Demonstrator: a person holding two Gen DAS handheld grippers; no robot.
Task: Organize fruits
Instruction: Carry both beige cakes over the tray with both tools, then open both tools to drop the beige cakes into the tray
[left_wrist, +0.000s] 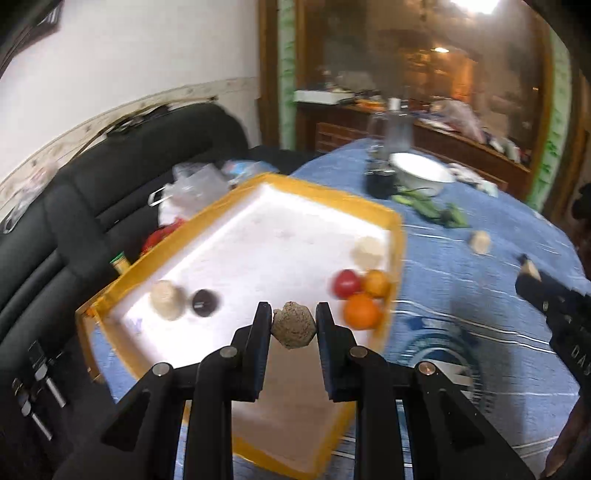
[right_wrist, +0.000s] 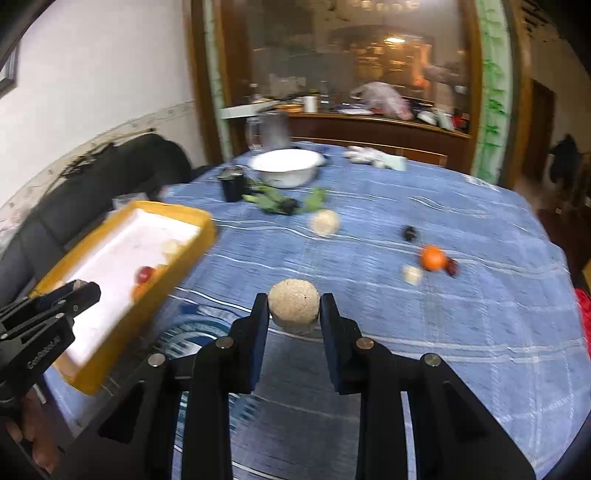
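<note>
- A brownish, rough fruit (left_wrist: 294, 325) sits clamped in the left gripper (left_wrist: 293, 323) above the near edge of the yellow-rimmed tray (left_wrist: 397, 236).
- The right gripper (right_wrist: 293, 314) pinches a pale round fruit (right_wrist: 293, 308) over the blue tablecloth (right_wrist: 443, 332), right of the tray.
- Only the left view shows an orange (left_wrist: 362, 311) and red fruit (left_wrist: 347, 283) clearly inside the tray.
- Only the right view shows another orange (right_wrist: 432, 257) on the cloth, well right of the tray.
</note>
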